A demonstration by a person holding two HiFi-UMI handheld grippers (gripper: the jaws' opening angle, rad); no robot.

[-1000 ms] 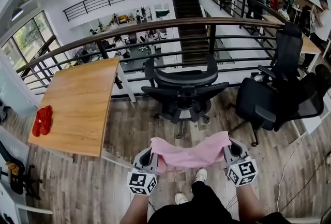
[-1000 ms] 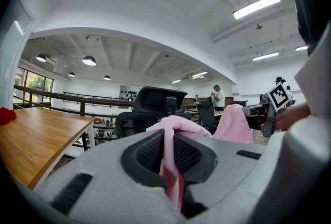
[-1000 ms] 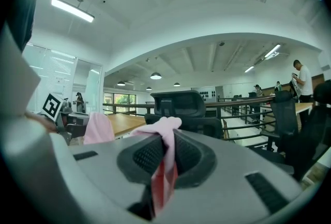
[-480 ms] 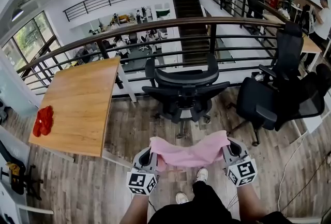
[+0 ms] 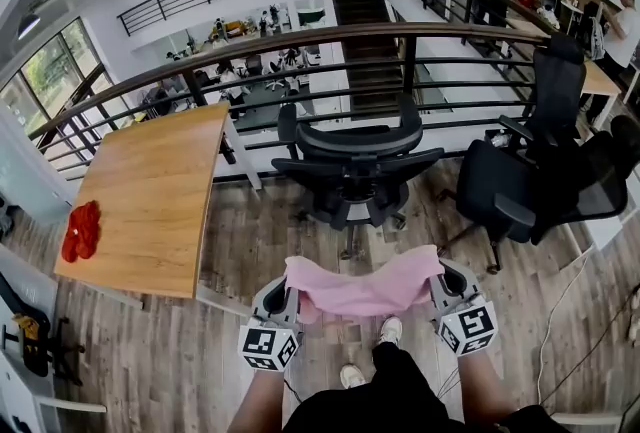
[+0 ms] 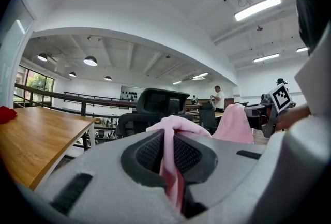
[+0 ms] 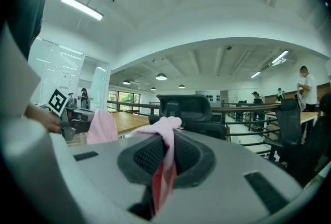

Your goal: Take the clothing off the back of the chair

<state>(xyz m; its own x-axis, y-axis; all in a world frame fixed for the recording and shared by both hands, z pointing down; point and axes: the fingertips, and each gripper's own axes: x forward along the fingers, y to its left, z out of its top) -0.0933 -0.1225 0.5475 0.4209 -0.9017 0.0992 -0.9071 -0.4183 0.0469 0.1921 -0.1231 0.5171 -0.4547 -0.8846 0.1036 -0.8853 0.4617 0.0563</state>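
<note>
The left gripper (image 5: 289,289) and right gripper (image 5: 440,283) each clamped the pink garment (image 5: 365,287), stretched well clear of the chair (image 5: 356,167); removal looked done, and setting it down seemed next

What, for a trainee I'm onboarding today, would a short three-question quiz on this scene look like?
1. Multiple choice: the pink garment is clamped by
A) neither pair of fingers
B) one pair only
C) both the left gripper and the right gripper
2. True or false: the back of the nearest black chair is bare.
3. Fill in: the item lying on the wooden table is ___ in colour.
Key: 1 C; 2 true; 3 red.
</note>
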